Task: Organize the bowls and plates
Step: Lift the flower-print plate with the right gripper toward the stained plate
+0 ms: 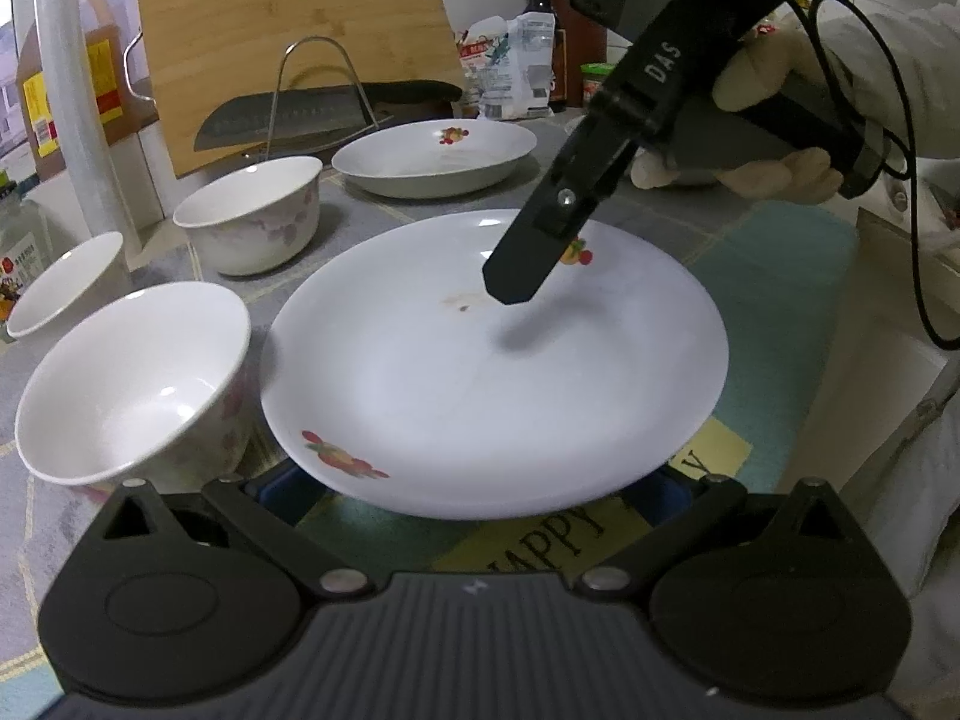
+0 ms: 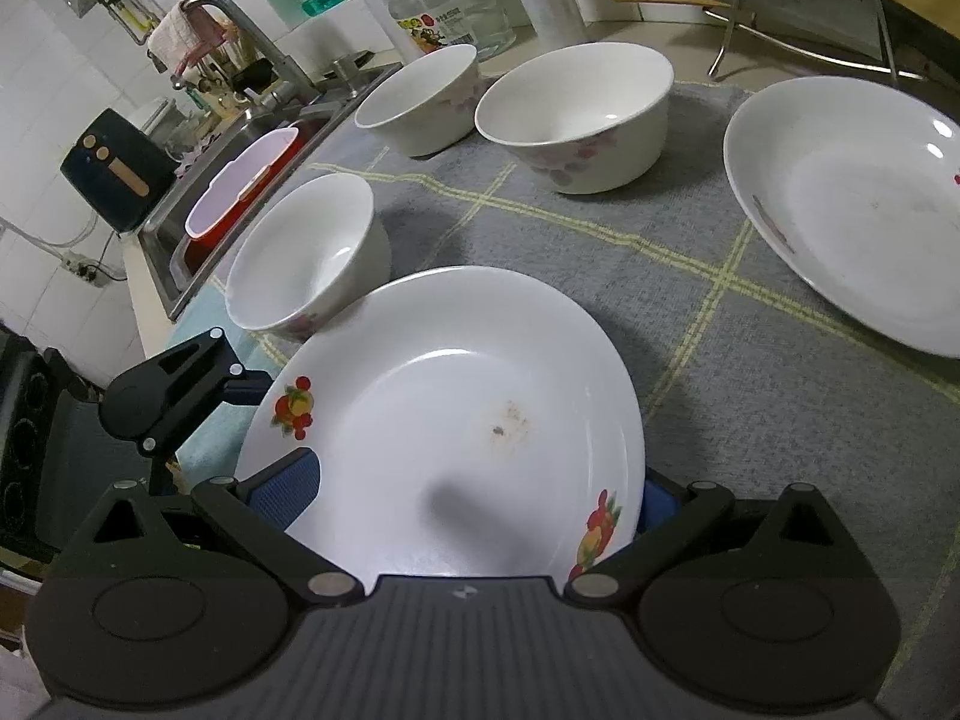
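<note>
White plate [image 1: 480, 372] with fruit decals seen lifted clear of grey mat [image 2: 750, 372], tilted. Left gripper [image 1: 480, 483] spread wide, blue pads at plate's 6 o'clock rim; actual clamping cannot be told. Right gripper [image 2: 474, 492] spread wide, one finger laid over plate's upper face, other hidden beneath; grip cannot be told. Small bowl [image 1: 129, 384] touching plate at 9 o'clock. Two more bowls [image 2: 573, 120] [image 2: 420, 99] and second plate [image 2: 852, 210] resting on mat between 11 and 2 o'clock.

Right gripper [image 1: 510, 285]: black, white "DAS" lettering, silver screws, black cable. Glove [image 1: 756, 84] cream, sleeve [image 1: 900, 66] white. Left gripper [image 2: 252, 387]: black, blue pads.
</note>
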Action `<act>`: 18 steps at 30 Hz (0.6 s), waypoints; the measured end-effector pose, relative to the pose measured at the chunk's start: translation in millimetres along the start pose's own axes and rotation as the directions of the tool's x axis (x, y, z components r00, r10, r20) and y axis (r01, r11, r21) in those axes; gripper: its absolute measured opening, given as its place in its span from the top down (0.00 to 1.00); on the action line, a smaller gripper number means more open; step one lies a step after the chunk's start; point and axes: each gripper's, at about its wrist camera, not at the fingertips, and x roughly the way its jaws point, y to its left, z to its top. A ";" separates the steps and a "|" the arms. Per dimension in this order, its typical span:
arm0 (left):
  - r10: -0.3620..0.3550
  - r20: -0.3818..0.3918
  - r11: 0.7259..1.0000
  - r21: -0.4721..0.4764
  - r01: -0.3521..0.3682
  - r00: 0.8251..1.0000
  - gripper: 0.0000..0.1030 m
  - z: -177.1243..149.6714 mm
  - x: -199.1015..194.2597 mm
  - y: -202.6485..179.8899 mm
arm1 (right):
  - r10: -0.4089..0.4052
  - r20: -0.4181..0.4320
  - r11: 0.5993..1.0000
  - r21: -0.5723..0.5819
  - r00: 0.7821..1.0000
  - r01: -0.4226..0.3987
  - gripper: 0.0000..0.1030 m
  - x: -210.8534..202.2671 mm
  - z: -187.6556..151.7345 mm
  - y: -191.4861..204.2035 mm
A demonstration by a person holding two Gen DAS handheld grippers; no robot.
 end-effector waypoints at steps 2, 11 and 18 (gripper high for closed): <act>-0.006 0.002 1.000 0.006 0.006 1.000 0.00 -0.4 -0.7 0.7 | 0.001 0.002 1.000 -0.006 1.000 -0.001 0.00 0.0 -0.7 -0.5; -0.055 0.011 0.998 0.006 0.055 0.998 0.00 0.5 -2.2 8.6 | 0.037 0.022 0.999 -0.012 0.999 -0.037 0.00 -3.3 1.5 -7.4; -0.052 0.008 0.999 0.008 0.052 0.999 0.00 1.2 -2.2 6.5 | 0.032 0.024 0.999 -0.015 0.999 -0.032 0.00 -6.4 0.3 -5.3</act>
